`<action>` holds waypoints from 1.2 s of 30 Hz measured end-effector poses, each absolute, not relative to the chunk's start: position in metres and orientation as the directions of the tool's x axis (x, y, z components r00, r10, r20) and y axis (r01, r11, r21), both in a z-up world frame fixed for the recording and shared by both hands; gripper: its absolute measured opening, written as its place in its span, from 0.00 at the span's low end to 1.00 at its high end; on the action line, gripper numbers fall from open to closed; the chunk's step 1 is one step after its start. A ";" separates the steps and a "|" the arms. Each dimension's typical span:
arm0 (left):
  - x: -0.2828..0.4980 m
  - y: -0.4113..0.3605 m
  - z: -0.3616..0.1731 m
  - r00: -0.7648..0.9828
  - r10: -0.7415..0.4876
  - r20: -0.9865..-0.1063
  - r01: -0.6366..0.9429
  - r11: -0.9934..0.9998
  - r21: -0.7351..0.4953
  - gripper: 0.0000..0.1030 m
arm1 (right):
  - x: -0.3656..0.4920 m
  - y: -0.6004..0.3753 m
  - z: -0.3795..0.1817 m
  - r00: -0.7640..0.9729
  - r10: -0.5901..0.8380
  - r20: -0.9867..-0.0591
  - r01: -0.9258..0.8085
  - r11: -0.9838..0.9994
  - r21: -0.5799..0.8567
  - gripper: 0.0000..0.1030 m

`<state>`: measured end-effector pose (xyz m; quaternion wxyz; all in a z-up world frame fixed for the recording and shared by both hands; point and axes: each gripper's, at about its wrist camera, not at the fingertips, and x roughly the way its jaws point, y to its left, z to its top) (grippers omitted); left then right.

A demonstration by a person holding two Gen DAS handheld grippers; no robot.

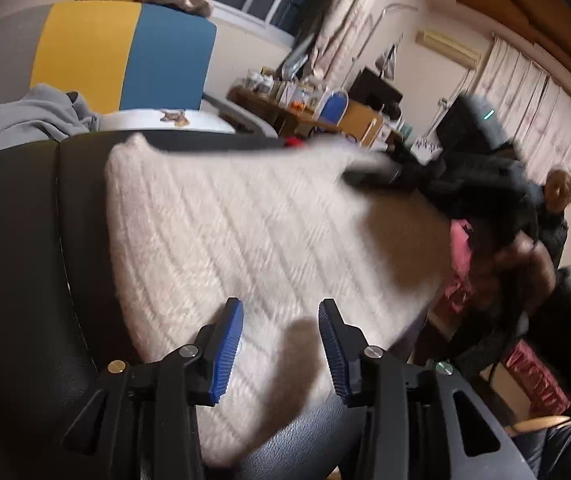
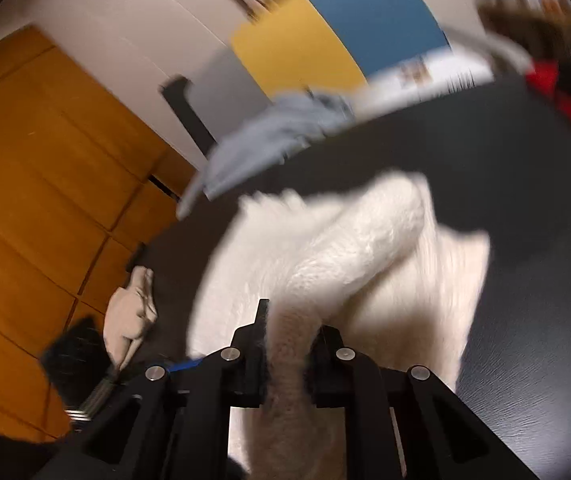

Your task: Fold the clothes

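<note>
Motion blur smears the far edge of the white knit sweater (image 1: 253, 232) where we see the right gripper (image 1: 369, 176) as a dark streak. Our right wrist view blurs the grey garment (image 2: 269, 136); the sweater's held fold runs off the bottom edge.
</note>
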<state>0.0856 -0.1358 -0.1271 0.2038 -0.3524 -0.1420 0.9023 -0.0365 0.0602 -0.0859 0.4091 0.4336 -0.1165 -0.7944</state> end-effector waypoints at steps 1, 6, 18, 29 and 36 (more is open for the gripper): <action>0.085 -0.134 -0.131 -0.655 0.479 -0.585 -0.272 -0.871 -0.408 0.39 | -0.039 0.064 -0.097 -0.291 -0.725 -0.624 0.523 -0.667 0.530 0.14; 0.085 -0.130 -0.138 -0.624 0.494 -0.606 -0.261 -0.862 -0.434 0.39 | -0.050 0.084 -0.158 -0.268 -0.738 -0.619 0.411 -0.669 0.619 0.13; 0.051 -0.198 -0.089 -0.737 0.463 -0.492 -0.172 -0.832 -0.527 0.41 | -0.033 0.079 -0.087 -0.490 -0.638 -0.594 0.519 -0.761 0.390 0.68; -0.053 -0.195 -0.078 -0.686 0.422 -0.592 -0.228 -0.898 -0.375 0.41 | -0.044 0.002 -0.106 -0.442 -0.634 -0.635 0.578 -0.742 0.338 0.76; -0.123 -0.167 -0.142 -0.488 0.327 -0.809 -0.183 -0.945 -0.272 0.44 | -0.041 0.020 -0.136 -0.475 -0.667 -0.574 0.578 -0.728 0.368 0.76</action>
